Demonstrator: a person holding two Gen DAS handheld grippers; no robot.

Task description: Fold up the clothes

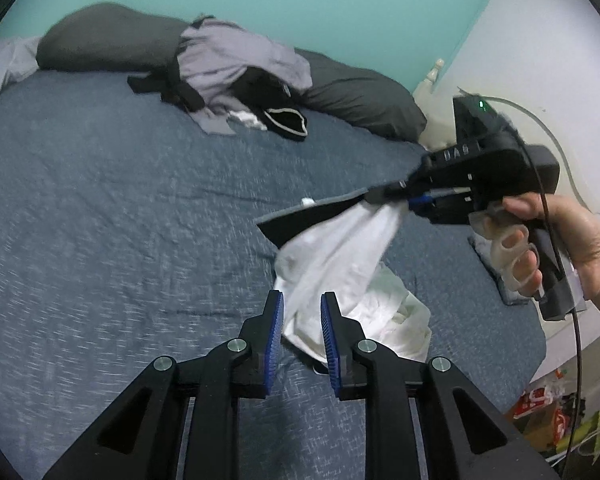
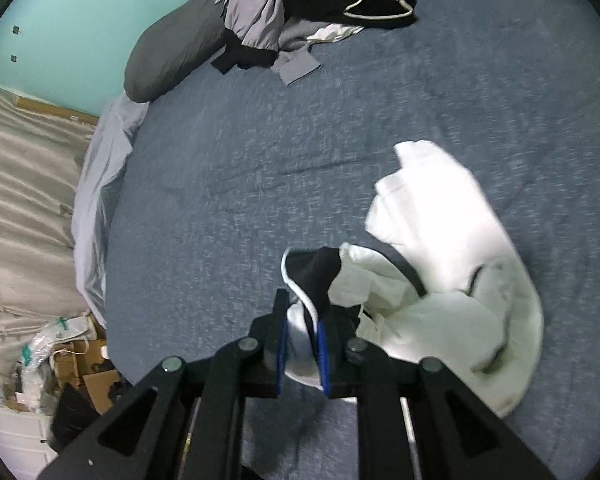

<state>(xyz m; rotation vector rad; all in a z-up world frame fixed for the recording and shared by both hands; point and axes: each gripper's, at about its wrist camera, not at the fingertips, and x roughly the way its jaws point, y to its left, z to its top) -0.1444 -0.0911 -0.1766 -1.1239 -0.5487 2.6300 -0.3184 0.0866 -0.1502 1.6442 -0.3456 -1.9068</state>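
While the right tool [image 2: 303,346] pinches the white garment [image 2: 452,280], the left tool [image 1: 302,320] gapes empty.

A white garment [image 1: 342,264] with black trim hangs crumpled by one end, its lower folds heaped on the blue bedspread [image 1: 100,200].

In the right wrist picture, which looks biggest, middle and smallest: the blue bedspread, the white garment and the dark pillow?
1. blue bedspread
2. white garment, though it lies nearer the camera
3. dark pillow, which is farther off, so 2 and 3 are unsure
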